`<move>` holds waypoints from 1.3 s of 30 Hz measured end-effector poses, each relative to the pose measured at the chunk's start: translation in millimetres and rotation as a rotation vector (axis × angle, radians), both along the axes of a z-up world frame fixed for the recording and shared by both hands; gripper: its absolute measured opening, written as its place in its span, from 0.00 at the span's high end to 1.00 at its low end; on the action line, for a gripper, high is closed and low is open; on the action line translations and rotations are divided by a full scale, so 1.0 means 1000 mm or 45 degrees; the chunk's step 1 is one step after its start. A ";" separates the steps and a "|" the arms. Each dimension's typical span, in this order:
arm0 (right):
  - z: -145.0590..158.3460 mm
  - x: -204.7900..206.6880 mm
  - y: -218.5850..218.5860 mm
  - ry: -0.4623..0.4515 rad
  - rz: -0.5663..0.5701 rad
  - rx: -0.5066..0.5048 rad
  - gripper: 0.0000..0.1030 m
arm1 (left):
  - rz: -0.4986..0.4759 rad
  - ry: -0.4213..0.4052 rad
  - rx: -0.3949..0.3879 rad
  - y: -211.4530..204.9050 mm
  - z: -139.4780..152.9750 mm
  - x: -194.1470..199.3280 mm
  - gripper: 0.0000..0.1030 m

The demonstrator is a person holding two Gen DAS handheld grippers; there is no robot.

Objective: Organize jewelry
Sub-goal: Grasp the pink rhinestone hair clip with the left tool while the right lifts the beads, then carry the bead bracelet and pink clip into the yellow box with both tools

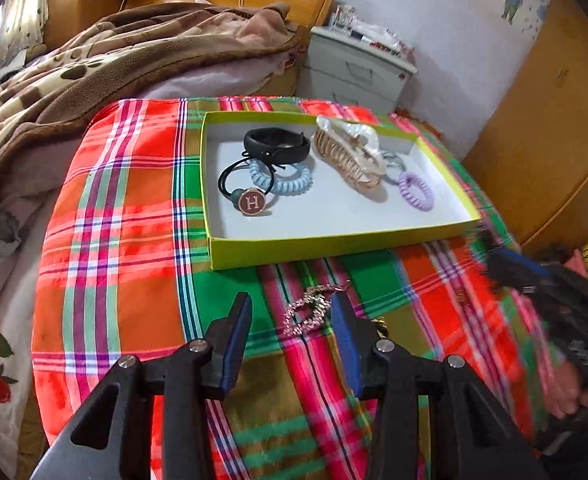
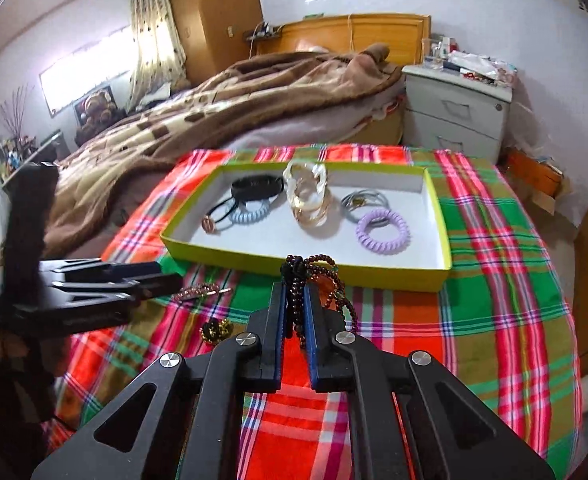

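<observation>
Right gripper (image 2: 294, 300) clamping beads (image 2: 295, 280), level, left gripper (image 1: 292, 320) agape

Right tool (image 2: 294, 300), jaws closed on a dark bead string (image 2: 297, 280) whose loops hang to its right, above a plaid-covered worktop (image 2: 493, 280). Beyond it, a yellow-green tray (image 2: 305, 270) holds a clear claw clip (image 2: 307, 192), black band (image 2: 256, 188), blue coil (image 2: 250, 213) and purple coil (image 2: 382, 231). Left tool (image 2: 162, 278) enters at left near a pink clip (image 2: 198, 292) lying on the cloth.
</observation>
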State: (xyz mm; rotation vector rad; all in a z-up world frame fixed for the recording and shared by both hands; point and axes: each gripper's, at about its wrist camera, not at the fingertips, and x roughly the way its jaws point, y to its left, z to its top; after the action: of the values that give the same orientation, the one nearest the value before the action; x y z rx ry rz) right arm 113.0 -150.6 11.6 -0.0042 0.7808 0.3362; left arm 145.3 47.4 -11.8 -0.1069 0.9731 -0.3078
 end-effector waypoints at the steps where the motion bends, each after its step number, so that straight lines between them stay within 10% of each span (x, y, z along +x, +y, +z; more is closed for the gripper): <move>1: 0.002 -0.002 -0.001 -0.008 -0.003 0.002 0.91 | -0.022 -0.010 0.016 -0.004 0.000 0.001 0.58; 24: 0.010 -0.011 -0.013 -0.059 -0.042 0.041 0.91 | -0.098 -0.032 0.258 -0.039 -0.015 0.002 0.67; 39: 0.005 -0.011 -0.018 -0.048 -0.055 0.058 0.91 | -0.042 -0.029 0.227 -0.030 -0.008 -0.005 0.68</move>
State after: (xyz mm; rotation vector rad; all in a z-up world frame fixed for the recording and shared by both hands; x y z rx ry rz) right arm 102.2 -168.3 16.7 0.0489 0.7345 0.3118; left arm 140.4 17.2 -20.2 0.0753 0.9763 -0.2510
